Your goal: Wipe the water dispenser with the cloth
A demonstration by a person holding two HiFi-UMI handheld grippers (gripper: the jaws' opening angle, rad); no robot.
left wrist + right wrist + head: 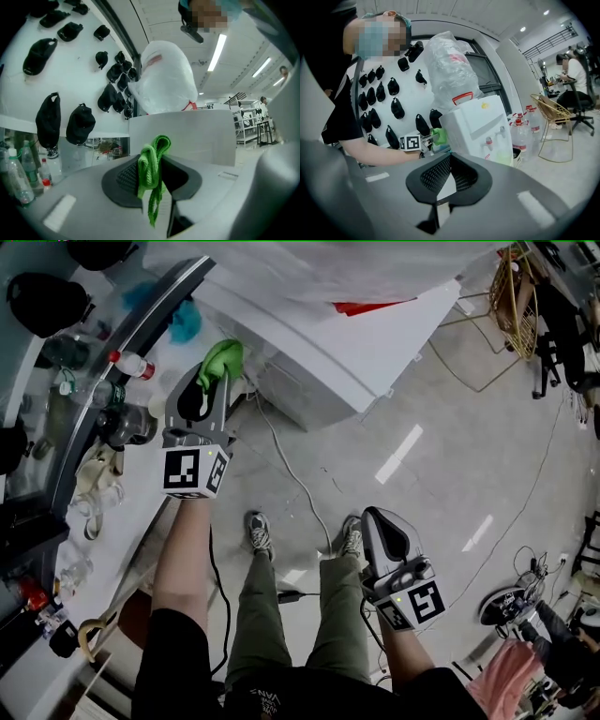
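Observation:
The white water dispenser (337, 352) stands ahead of me, and its top bottle (164, 79) is wrapped in clear plastic. My left gripper (212, 382) is shut on a bright green cloth (223, 358), held close to the dispenser's left side wall (187, 136). In the left gripper view the cloth (151, 171) hangs folded between the jaws. My right gripper (376, 517) hangs low by my right leg, shut with nothing in it. The right gripper view shows the dispenser (480, 129) with its taps, and the green cloth (438, 136) next to it.
A long counter (94, 512) on the left carries bottles (131, 364), glassware and bags. Black caps (79, 124) hang on the white wall. A cable (295, 479) runs over the floor by my feet. Spare water bottles (527, 129) and a wire chair (555, 122) stand right of the dispenser.

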